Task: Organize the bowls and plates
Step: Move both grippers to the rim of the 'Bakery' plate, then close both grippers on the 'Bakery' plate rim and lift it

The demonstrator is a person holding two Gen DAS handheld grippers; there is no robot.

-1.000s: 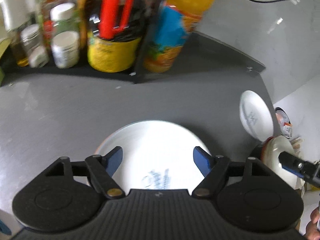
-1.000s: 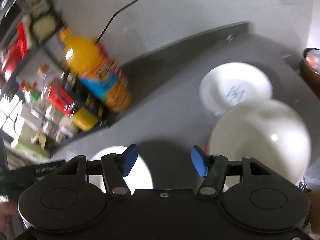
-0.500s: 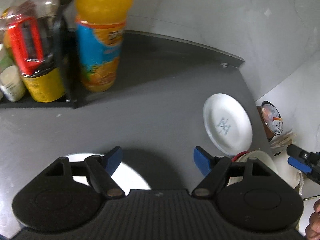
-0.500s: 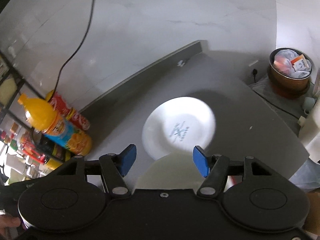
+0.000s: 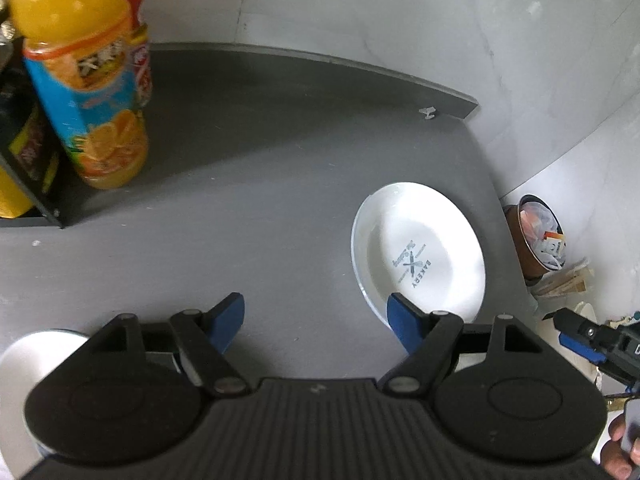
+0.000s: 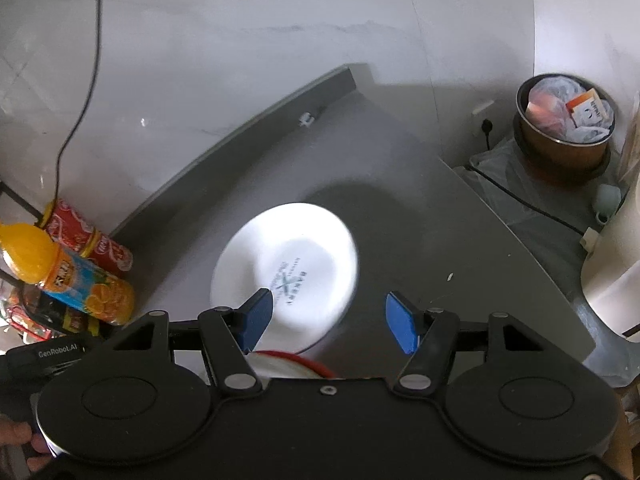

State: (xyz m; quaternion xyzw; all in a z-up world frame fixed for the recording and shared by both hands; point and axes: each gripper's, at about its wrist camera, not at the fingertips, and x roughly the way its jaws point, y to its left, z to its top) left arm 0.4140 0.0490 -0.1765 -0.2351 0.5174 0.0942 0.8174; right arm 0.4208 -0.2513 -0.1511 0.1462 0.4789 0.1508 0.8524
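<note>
Left wrist view: the left gripper [image 5: 316, 322] is held above the grey countertop [image 5: 248, 184] with its blue-padded jaws spread wide and nothing between them. A white plate [image 5: 418, 250] printed with a crossed-utensil "BAKERY" mark is seen lying flat near the counter's right edge, just ahead of the right-hand blue pad [image 5: 402, 328]. Part of a second white dish [image 5: 28, 350] is seen at lower left, mostly hidden behind the gripper body; whether it is a plate or a bowl cannot be told. An orange juice bottle [image 5: 86, 80] is stood upright at the far left, beside a black rack [image 5: 28, 184]. A brown bin [image 5: 536, 240] filled with rubbish is seen past the counter's right edge. The tip of the other tool is glimpsed at the right margin, with a person's fingers [image 5: 618, 452] below it.

In the right wrist view, the right gripper [image 6: 328, 318] is likewise held wide open and empty. The same printed plate [image 6: 296, 264], somewhat blurred, is seen directly ahead of the jaws. A red-rimmed white dish [image 6: 296, 364] is partly seen just beneath the gripper, close to the plate's near edge. A red soda bottle [image 6: 86, 236] is seen lying behind the juice bottle [image 6: 68, 276], and a black cable [image 6: 80, 80] is seen hanging down the wall.
</note>
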